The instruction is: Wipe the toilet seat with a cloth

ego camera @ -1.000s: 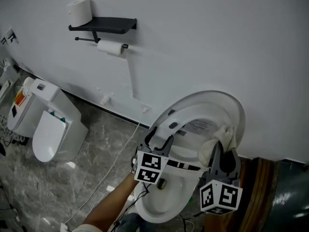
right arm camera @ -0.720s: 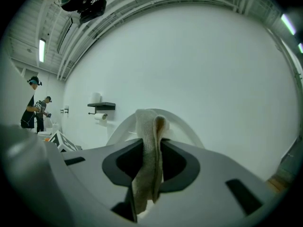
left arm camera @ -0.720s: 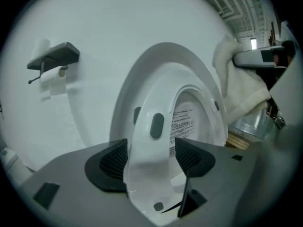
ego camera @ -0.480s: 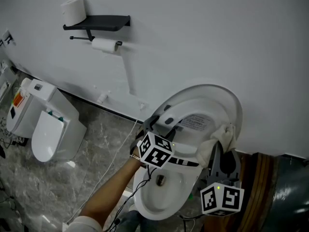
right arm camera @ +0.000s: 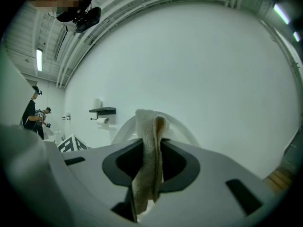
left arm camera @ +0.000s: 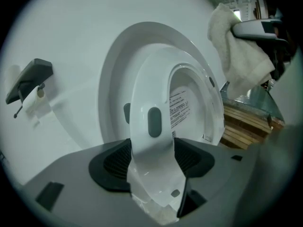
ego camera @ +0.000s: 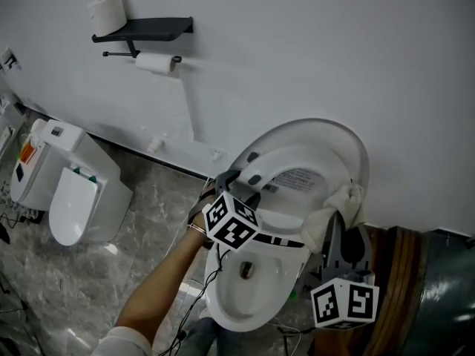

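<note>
The white toilet seat (ego camera: 293, 156) stands raised in front of the upright lid (ego camera: 320, 129), above the bowl (ego camera: 252, 291). My left gripper (ego camera: 236, 184) is at the seat's left side. In the left gripper view the seat's band (left arm camera: 151, 93) runs between the jaws of that gripper (left arm camera: 152, 148). The jaws have just been opening and stand wide, close beside the band without squeezing it. My right gripper (ego camera: 341, 227) is shut on a cream cloth (ego camera: 334, 212) beside the lid's right edge. The cloth (right arm camera: 149, 145) hangs folded between its pads (right arm camera: 150, 162).
A black shelf (ego camera: 145, 28) on the wall carries a paper roll (ego camera: 107, 10), with another roll (ego camera: 156, 63) hanging under it. A second toilet (ego camera: 74, 199) stands on the marble floor at left. Wooden slats (ego camera: 393, 273) lie right of the bowl. A person (right arm camera: 33, 112) stands far off.
The left gripper has rolled, its marker cube turning, and its jaws have spread around the seat. The right gripper has stayed put with the cloth.
</note>
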Available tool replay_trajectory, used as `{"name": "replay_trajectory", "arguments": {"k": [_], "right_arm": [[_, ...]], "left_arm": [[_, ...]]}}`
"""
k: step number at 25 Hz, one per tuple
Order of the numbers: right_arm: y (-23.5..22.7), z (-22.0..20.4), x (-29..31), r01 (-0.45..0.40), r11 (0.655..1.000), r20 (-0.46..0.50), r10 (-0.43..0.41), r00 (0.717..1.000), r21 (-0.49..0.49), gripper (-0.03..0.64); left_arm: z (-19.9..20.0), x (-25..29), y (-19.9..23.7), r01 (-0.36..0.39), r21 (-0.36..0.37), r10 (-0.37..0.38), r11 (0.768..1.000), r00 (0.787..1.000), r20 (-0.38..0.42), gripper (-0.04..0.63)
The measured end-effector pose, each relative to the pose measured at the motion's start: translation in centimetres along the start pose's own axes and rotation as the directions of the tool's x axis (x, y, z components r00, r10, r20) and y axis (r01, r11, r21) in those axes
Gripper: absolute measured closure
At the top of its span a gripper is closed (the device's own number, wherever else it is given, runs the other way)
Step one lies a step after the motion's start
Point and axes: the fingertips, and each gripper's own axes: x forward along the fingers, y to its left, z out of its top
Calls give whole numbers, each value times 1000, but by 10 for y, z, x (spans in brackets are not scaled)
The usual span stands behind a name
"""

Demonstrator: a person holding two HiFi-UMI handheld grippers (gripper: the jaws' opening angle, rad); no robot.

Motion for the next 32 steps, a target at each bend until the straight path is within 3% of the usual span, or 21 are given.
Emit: {"name": "replay_trajectory", "arguments": {"k": [8,15,25,32], "right_arm": [[5,19,-14,-25,999,21,25,999,36,529],[6,28,-39,-31,999,-11,32,999,28,529],[28,11,-83,-24,998,-101,18,995,-56,528],[30,-8,-132,42,996,-138,-53,989,-80,529]], "left_arm": [[-9,-30,-6,28,96,-31,995,999,32,375],[-22,-60,-16,93,70,-100,993,990,103,425],[-41,-90,-37,68,48,-73,997,992,100,431],[-61,-113,-56,52,44,-57,998,991,123,433]]}}
